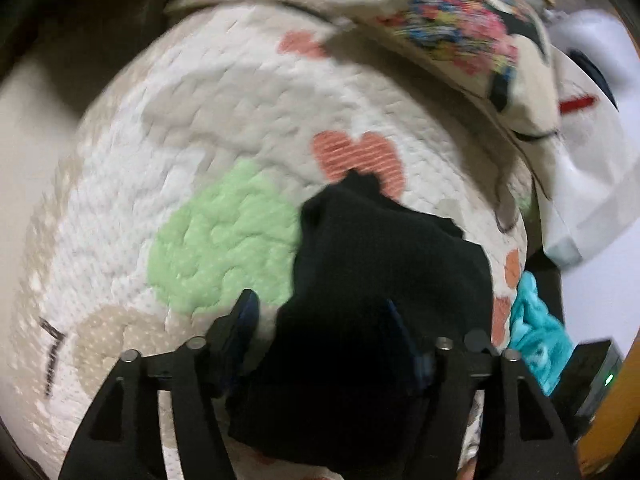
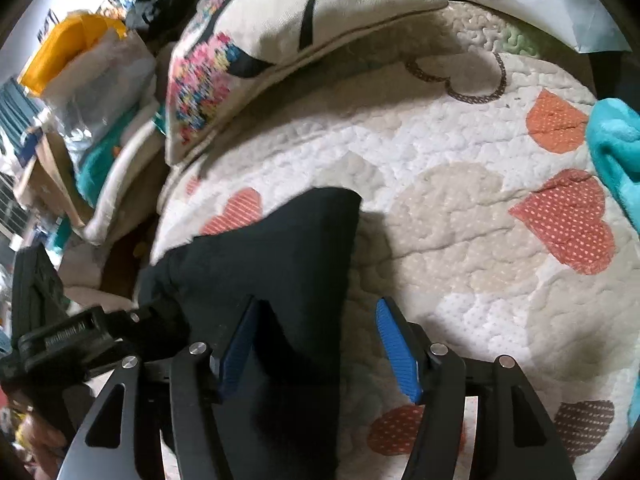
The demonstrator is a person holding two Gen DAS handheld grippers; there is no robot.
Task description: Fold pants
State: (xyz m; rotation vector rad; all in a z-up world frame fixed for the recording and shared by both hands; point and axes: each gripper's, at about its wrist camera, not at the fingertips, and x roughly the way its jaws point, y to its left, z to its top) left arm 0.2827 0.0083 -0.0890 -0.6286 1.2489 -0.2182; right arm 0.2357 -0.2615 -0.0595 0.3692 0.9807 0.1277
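The black pants (image 1: 380,280) lie bunched on a quilted bed cover with heart patches (image 1: 180,152). My left gripper (image 1: 320,320) is open; the black cloth runs between its spread fingers and drapes over the right one. In the right wrist view the pants (image 2: 288,260) form a dark wedge on the quilt (image 2: 460,208). My right gripper (image 2: 320,328) is open, its blue pads wide apart, the left pad (image 2: 236,344) on the cloth and the right pad (image 2: 396,352) over bare quilt. The left gripper's body (image 2: 80,336) shows at the left, against the pants.
A printed pillow (image 2: 248,48) lies at the head of the bed. A teal fleece (image 2: 616,148) sits at the quilt's right edge. Bags and boxes (image 2: 88,80) are stacked beside the bed at the left. White sheets (image 1: 592,120) lie at the right.
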